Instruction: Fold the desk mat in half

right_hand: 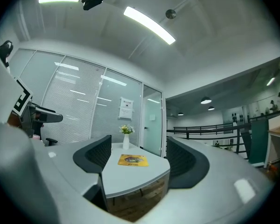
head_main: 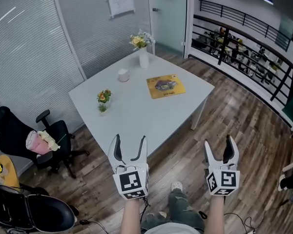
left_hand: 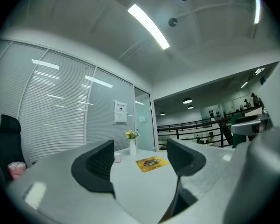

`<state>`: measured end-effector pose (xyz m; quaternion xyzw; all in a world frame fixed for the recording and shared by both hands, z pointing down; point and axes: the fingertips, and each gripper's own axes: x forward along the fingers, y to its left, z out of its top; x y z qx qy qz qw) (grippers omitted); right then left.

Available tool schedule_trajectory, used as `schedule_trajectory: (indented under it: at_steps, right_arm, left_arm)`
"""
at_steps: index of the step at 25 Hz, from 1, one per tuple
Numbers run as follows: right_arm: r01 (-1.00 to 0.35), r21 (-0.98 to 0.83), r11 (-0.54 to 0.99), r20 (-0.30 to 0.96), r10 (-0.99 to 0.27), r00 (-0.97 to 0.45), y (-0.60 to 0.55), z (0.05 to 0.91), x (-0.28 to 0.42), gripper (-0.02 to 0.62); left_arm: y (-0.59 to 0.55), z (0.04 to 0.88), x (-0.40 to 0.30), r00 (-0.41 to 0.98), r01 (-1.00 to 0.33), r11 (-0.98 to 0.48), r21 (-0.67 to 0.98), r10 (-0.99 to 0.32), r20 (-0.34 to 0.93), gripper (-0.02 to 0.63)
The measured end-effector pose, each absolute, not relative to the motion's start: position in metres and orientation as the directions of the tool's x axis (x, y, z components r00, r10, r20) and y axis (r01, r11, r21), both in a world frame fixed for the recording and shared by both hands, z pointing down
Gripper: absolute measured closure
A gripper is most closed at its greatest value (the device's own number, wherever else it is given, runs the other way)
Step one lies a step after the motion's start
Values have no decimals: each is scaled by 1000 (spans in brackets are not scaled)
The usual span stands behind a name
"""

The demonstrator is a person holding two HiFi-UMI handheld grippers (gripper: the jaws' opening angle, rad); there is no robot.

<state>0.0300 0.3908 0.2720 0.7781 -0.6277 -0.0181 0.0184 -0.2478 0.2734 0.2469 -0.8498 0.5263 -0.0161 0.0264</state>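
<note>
Desk mat (head_main: 165, 86) is in neither gripper. It lies flat and unfolded, well out on the table (head_main: 136, 116), by the surface's right corner.

Near end:
- Left gripper (head_main: 131, 139): jaws apart with only air between them. In the head view it sits over the table's near corner.
- Right gripper (head_main: 218, 143): jaws spread wide and holding nothing, over the wood floor (head_main: 234, 111) off the near-right edge.
- Both point level toward the table.

Containers on the surface:
- Small potted plant (head_main: 104, 100), green with an orange bloom, stands toward the left corner.
- White cup (head_main: 123, 75) stands near the far-left edge. I can't see what is in it.
- White vase (head_main: 143, 57) at the far corner holds yellow and white flowers (head_main: 139, 39).

Room to move: bare surface runs from the near corner up to the mat. The plant, cup and vase all stand well apart from the mat, on its left and far side. Open floor lies along the right edges.

Mat look: yellow rectangle with a dark picture in the centre, edges roughly parallel to the table's edges, all four corners down.

Farther out:
- Black office chair (head_main: 53, 135) left of the table has a pink wrapped bundle (head_main: 39, 143) on its seat.
- Glass door (head_main: 168, 13) stands behind the far corner.
- Black railing (head_main: 249, 38) runs across the far right.
</note>
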Motion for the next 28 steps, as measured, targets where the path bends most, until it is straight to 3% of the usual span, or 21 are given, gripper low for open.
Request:
schedule_trajectory:
  at_steps: [17,28]
  right_arm:
    - [-993,50,-102,-28,-995,101,243,264,153,216]
    - [-998,38,-46,-3,-999,46,186,286,181,219]
  left_arm:
    - [156,239,-129,367,-928,-365,-69,-930,-10,264]
    - [113,257,-106,319,-944,-321,-80,-947,36,264]
